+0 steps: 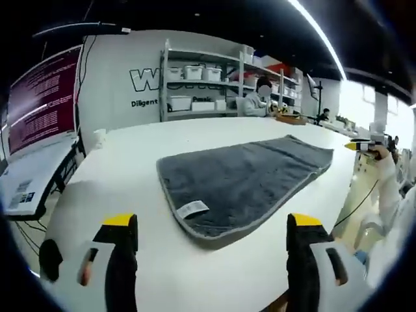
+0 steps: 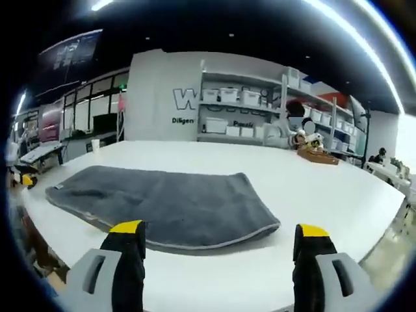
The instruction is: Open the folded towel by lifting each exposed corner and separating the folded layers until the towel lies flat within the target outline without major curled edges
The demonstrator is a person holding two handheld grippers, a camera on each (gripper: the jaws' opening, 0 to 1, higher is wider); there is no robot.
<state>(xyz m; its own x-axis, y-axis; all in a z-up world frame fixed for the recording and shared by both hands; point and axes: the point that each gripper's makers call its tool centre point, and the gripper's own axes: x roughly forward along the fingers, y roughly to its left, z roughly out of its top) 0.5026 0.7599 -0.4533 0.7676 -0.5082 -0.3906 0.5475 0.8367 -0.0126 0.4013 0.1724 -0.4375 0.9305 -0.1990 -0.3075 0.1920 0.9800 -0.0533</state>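
Observation:
A grey folded towel (image 1: 240,179) with a pale hem lies on the white table (image 1: 130,162). A small white label (image 1: 192,208) sits near its closest corner. My left gripper (image 1: 211,221) hovers open just short of that corner, its yellow-tipped jaws wide apart with nothing between them. The right gripper (image 1: 363,146) shows small at the far right, beyond the towel's other end, held by a hand in a white sleeve. In the right gripper view the towel (image 2: 162,198) stretches leftward, and my right gripper (image 2: 221,229) stands open and empty before its near rounded edge.
Shelves with white bins (image 1: 195,84) line the back wall, where a person sits (image 2: 292,120). A wooden object (image 2: 318,156) rests on the far table side and a white cup (image 2: 95,144) at its left. A dark red screen (image 1: 42,97) stands off the table's left.

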